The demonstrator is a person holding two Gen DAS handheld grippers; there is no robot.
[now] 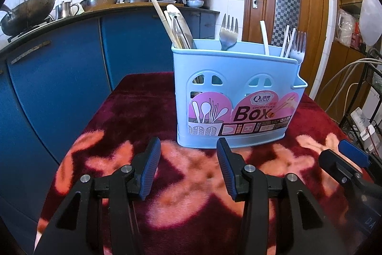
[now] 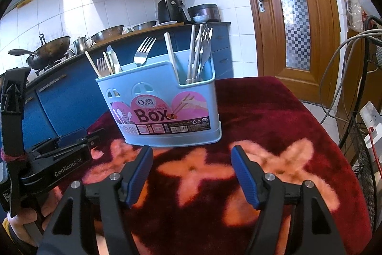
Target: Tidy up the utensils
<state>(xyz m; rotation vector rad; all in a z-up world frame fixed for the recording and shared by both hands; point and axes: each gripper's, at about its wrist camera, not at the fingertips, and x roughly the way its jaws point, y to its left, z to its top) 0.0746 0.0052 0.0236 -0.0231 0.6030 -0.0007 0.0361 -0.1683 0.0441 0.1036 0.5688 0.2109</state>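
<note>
Now I count one blue utensil box [image 1: 235,97] holding three forks, standing at twelve o'clock beyond both my left gripper [image 1: 188,169] and right gripper [image 2: 192,173]; each gapes empty.

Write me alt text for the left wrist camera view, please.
A light blue utensil box holding forks and chopsticks stands on a dark red floral cloth. The left gripper sits open and empty just before it.

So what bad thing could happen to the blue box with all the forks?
1. The blue box stands tall and is full of long forks and chopsticks leaning out; a nudge from either open tool might tip it.
2. The fuzzy red cloth under it looks soft, so the box may wobble.
</note>
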